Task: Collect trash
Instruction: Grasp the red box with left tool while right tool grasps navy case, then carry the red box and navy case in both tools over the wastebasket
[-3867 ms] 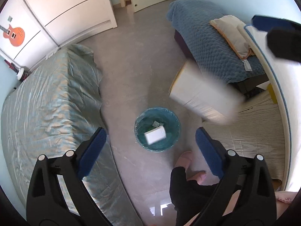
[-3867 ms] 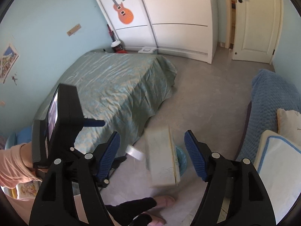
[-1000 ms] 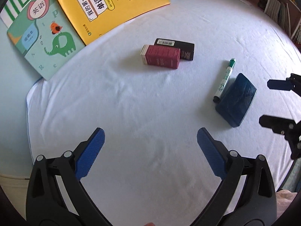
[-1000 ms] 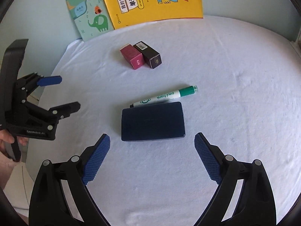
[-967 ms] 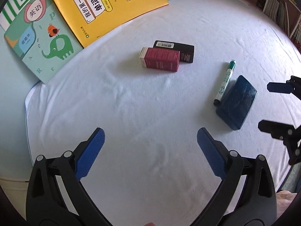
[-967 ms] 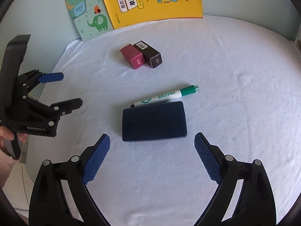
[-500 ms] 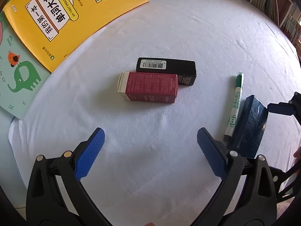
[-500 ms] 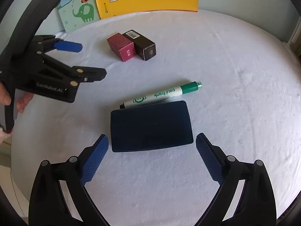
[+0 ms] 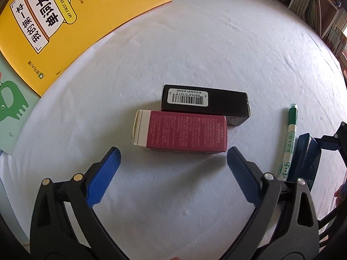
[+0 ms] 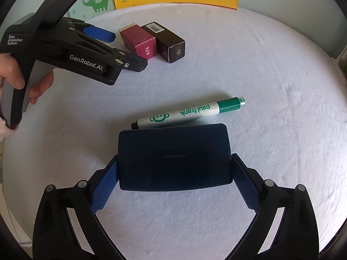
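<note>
A red carton (image 9: 182,133) and a black carton (image 9: 205,103) lie side by side on the white table (image 9: 195,43); they also show in the right wrist view, red (image 10: 138,42) and black (image 10: 168,43). My left gripper (image 9: 172,169) is open, just short of the red carton. My right gripper (image 10: 174,171) is open, its fingers on either side of a dark blue flat case (image 10: 173,157), which also shows at the right edge of the left wrist view (image 9: 306,158). Whether the pads touch the case I cannot tell.
A green-capped marker (image 10: 188,112) lies just behind the blue case. A yellow book (image 9: 65,17) and a green elephant book (image 9: 10,106) lean against the wall at the back. Bookshelves (image 9: 314,15) stand at the far right.
Both grippers have moved forward and down. The left has closed in on the red carton. The right now straddles the blue case.
</note>
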`<state>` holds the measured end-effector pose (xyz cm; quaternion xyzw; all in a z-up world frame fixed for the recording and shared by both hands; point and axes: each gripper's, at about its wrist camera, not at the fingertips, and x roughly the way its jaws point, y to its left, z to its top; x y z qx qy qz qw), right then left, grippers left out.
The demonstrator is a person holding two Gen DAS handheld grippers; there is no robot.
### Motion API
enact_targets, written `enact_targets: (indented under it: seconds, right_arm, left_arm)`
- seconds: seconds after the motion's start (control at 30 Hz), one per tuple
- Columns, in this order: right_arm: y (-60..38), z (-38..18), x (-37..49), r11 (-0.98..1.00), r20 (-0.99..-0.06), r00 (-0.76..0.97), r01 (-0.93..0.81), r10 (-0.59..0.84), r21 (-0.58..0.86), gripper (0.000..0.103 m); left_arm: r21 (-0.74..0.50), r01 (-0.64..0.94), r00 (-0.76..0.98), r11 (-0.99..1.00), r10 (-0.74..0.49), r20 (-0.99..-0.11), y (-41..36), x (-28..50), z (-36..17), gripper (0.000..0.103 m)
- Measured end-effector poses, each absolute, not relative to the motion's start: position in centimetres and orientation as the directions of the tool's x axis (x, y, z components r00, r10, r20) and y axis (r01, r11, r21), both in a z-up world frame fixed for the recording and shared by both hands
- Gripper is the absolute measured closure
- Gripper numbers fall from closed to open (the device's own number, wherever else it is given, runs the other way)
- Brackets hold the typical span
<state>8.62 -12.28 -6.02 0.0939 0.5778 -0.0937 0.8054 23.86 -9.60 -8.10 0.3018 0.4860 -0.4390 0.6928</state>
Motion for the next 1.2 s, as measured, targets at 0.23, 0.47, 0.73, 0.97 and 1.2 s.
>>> enact_targets:
  seconds: [0.23, 0.47, 0.73, 0.97, 1.2]
  right_arm:
    - [-12.1, -6.0, 8.1, 0.967, -0.940, 0.329, 0.256, -0.093, -0.006, 0.011]
    - [-13.6, -5.3, 6.7, 0.952, -0.940, 0.334, 0.303, -0.072, 0.035, 0.011]
    - [-14.3, -3.6, 3.3, 0.948, -0.930, 0.360, 0.316, -0.076, 0.045, 0.011]
    - [-13.5, -2.4, 1.3, 0.960, -0.913, 0.403, 0.275, -0.061, 0.057, 0.011]
    - [-11.9, -1.0, 0.4, 0.978, -0.899, 0.438, 0.198, -0.028, 0.066, 0.011]
  left_arm:
    - [-0.026, 0.913, 0.128, 0.406, -0.348, -0.929, -10.8, 24.3, -7.8, 0.035]
    - [-0.012, 0.920, 0.139, 0.392, -0.353, -0.925, -10.1, 22.6, -6.6, 0.036]
    - [-0.020, 0.887, 0.145, 0.462, -0.319, -0.937, -5.3, 20.1, -5.4, 0.036]
    - [-0.003, 0.842, 0.174, 0.540, -0.278, -0.945, -1.3, 17.4, -4.5, 0.036]
    - [0.004, 0.793, 0.214, 0.609, -0.272, -0.938, 2.2, 14.3, -2.7, 0.036]
